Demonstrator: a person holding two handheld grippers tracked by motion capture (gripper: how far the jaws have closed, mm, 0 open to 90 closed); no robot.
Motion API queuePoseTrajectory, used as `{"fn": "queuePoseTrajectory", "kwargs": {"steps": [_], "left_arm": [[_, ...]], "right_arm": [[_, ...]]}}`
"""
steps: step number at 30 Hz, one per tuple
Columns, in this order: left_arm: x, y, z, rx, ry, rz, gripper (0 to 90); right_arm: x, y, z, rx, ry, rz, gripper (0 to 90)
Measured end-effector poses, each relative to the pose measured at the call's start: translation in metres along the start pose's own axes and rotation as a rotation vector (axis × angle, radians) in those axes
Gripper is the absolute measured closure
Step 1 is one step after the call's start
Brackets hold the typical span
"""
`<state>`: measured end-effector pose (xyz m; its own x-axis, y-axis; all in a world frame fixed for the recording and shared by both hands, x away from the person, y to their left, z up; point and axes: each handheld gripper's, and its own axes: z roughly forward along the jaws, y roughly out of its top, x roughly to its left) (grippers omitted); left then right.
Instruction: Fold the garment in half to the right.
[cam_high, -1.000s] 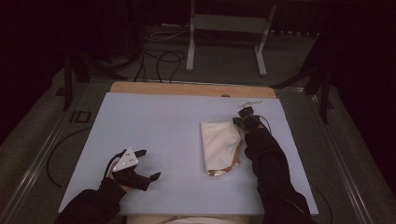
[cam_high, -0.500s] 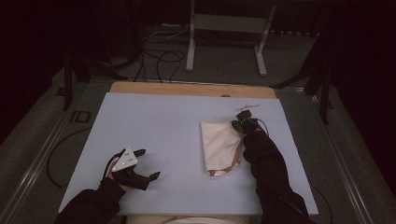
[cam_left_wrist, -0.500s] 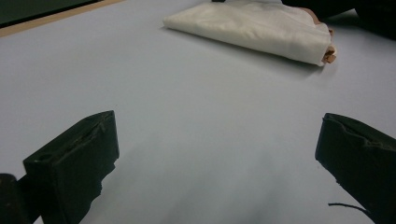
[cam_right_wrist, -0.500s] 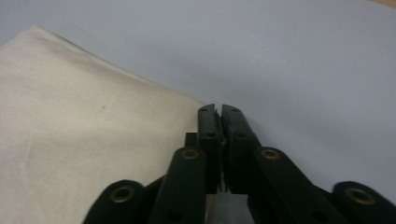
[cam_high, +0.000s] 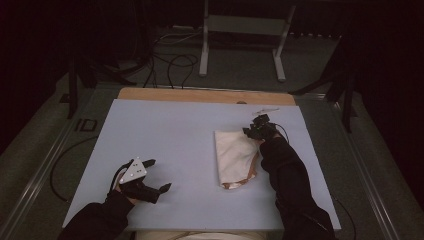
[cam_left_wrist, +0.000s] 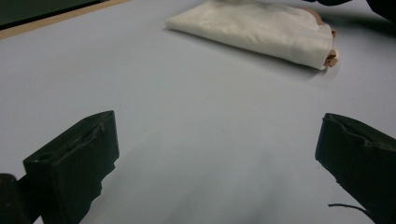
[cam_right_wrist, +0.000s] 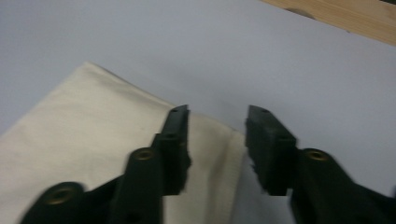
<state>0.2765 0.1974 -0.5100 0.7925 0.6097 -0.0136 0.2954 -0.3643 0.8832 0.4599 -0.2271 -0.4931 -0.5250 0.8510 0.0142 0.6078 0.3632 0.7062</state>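
Left gripper (cam_high: 153, 181) low over the near left part of the table (cam_high: 165, 135), jaws spread wide, nothing between them, grey plate on top; left forearm in a dark sleeve comes in from the table's near edge. Right gripper (cam_high: 252, 131) out toward the table's far right, arm stretched forward in a dark sleeve. Its jaws have just been opening; a gap shows between the fingertips (cam_right_wrist: 180, 122), pressing on nothing.
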Motion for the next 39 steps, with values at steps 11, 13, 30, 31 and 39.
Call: {"fn": "queuePoseTrajectory", "kwargs": {"steps": [11,13,30,31,39], "left_arm": [[0.000,0.000,-0.001,-0.004,0.004,0.003,0.6],[0.000,0.000,-0.001,-0.005,0.003,0.001,0.6],[0.001,0.000,-0.002,0.004,-0.001,-0.006,0.6],[0.002,0.000,-0.002,0.004,0.000,-0.005,0.6],[0.003,0.000,-0.006,0.006,0.002,-0.004,0.6]], "right_arm": [[0.013,0.004,-0.003,0.006,0.082,-0.006,21.6],[0.015,0.003,-0.003,0.015,0.105,-0.004,13.4],[0.032,0.011,-0.013,-0.026,0.220,-0.035,8.9],[0.033,0.011,-0.014,-0.029,0.224,-0.042,8.9],[0.040,0.010,-0.029,-0.050,0.252,-0.078,8.9]]}}
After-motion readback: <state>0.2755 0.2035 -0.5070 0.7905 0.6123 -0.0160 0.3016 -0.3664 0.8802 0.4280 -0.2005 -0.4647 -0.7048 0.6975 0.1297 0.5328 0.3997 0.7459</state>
